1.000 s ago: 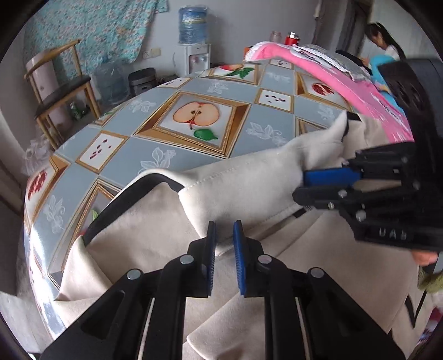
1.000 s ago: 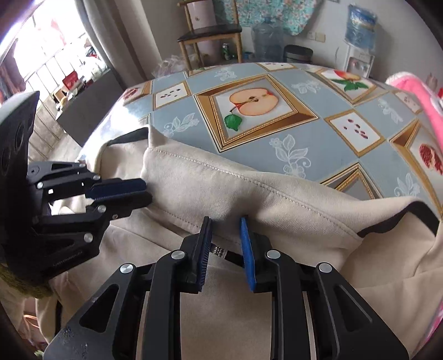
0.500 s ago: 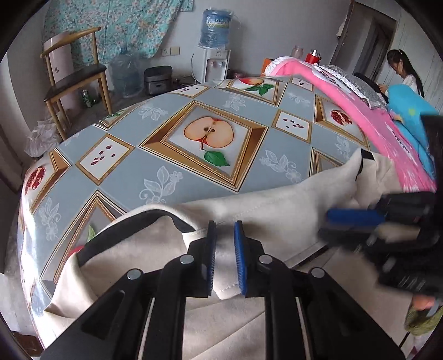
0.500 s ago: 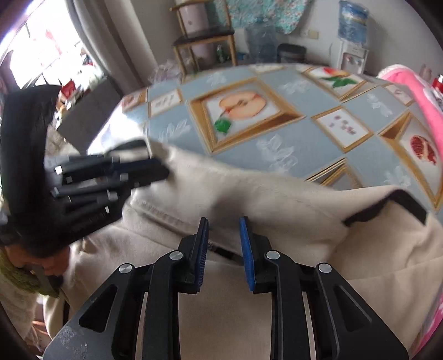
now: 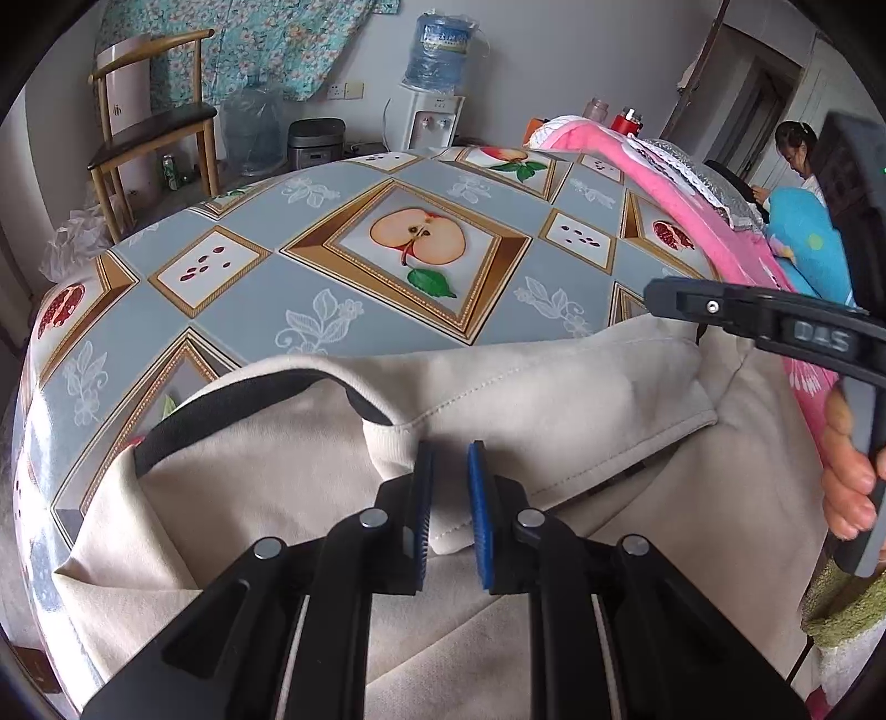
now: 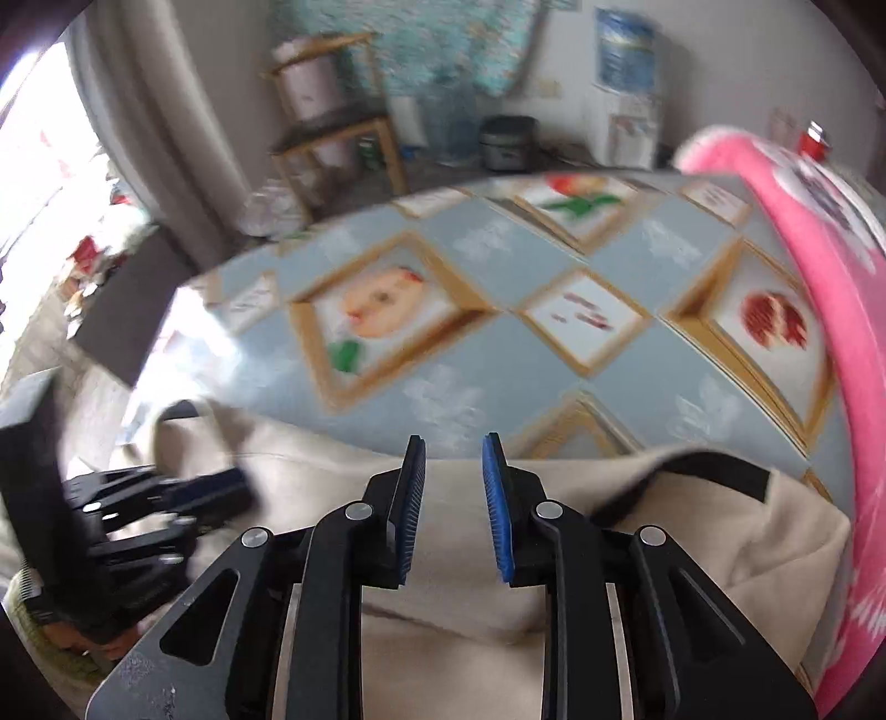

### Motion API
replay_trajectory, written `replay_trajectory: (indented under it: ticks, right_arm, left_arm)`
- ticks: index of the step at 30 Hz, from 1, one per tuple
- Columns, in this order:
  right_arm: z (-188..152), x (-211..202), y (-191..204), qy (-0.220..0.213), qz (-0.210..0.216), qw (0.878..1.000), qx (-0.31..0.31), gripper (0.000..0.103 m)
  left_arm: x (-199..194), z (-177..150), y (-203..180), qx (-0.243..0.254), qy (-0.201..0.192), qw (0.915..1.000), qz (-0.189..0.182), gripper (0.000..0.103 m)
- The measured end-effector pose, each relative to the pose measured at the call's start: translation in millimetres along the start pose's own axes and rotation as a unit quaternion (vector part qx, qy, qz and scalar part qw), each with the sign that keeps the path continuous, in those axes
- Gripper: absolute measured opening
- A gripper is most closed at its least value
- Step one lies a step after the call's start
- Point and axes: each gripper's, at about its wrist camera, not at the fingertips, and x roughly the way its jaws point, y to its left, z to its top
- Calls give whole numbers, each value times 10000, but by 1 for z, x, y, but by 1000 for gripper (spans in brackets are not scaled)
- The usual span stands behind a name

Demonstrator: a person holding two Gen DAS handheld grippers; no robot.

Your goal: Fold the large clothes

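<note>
Since a second ago my right tongs (image 6: 454, 498) have lifted and swung away from the fold; they were nipping the seam then, and now their pads stand slightly apart with nothing pressed between them, the cloth lying under them, released as far as I can judge through the blur. My left tongs (image 5: 447, 498) have hardly moved and stay clenched on the folded edge of the beige garment (image 5: 554, 399), right beside its black-trimmed neckline (image 5: 232, 404). That garment lies heaped at the near end of the desk (image 5: 332, 310), part of it spilling over the near edge, with the fruit-patterned cloth bare beyond it and a pink blanket (image 5: 692, 194) along the right side. I judge the fabric thick and soft, fairly weighty for clothing, limp enough to sag wherever it is unsupported, but not slippery. Stitched seams and the hem give the firmest bite; a pinch of loose middle would only drag a wrinkle. No container sits on the desk; a water bottle (image 5: 443, 50) stands on its dispenser by the far wall.
</note>
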Motion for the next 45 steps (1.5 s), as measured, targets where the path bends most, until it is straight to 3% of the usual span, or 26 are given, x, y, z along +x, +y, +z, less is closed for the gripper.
replay_trajectory:
  ticks: [3, 6, 9, 13, 16, 19, 21, 23, 27, 29, 31, 36, 40, 45]
  right_arm:
    - [-6, 19, 33, 296, 195, 9978, -561, 23]
    - [-11, 38, 39, 316, -121, 9959, -836, 23]
    - [-3, 28, 30, 508, 34, 9976, -472, 23]
    - [-21, -1, 31, 362, 164, 9973, -625, 23]
    - [-38, 22, 28, 774, -229, 9941, -724, 23]
    - [-36, 20, 17, 768, -39, 9964, -364, 23]
    - [-32, 3, 14, 615, 18, 9980, -149, 27]
    - [-34, -20, 14, 365, 15, 9993, -120, 45]
    - [-67, -80, 7, -28, -95, 9999, -26, 57]
    - [-90, -107, 2, -157, -227, 9996, 38, 71]
    - [-116, -133, -2, -222, -335, 9991, 103, 76]
    - [-177, -180, -5, -300, -379, 9973, 559, 88]
    - [-221, -198, 3, -250, -361, 9950, 891, 89]
    - [-262, -201, 24, -76, -179, 9942, 1054, 89]
  left_arm:
    - [0, 0, 0, -51, -2, 10000, -26, 14]
    - [0, 1, 2, -100, -10, 9999, -85, 14]
    - [0, 2, 5, -170, 14, 9997, -164, 14]
    - [0, 1, 6, -213, -15, 9995, -215, 14]
    - [0, 1, 7, -295, -19, 9993, -238, 14]
    - [-5, 1, 8, -410, 9, 9989, -244, 14]
    - [-18, -1, 10, -520, -54, 9983, -251, 15]
    - [-37, -5, 13, -637, -141, 9975, -283, 18]
    - [-91, -21, 14, -651, -399, 9969, -200, 40]
    - [-126, -39, 15, -631, -494, 9968, -14, 48]
    - [-157, -62, 18, -728, -598, 9955, 109, 60]
    - [-228, -141, 28, -1171, -967, 9880, 282, 76]
    - [-258, -208, 37, -1606, -951, 9801, 682, 77]
    - [-286, -294, 36, -1963, -953, 9720, 869, 77]
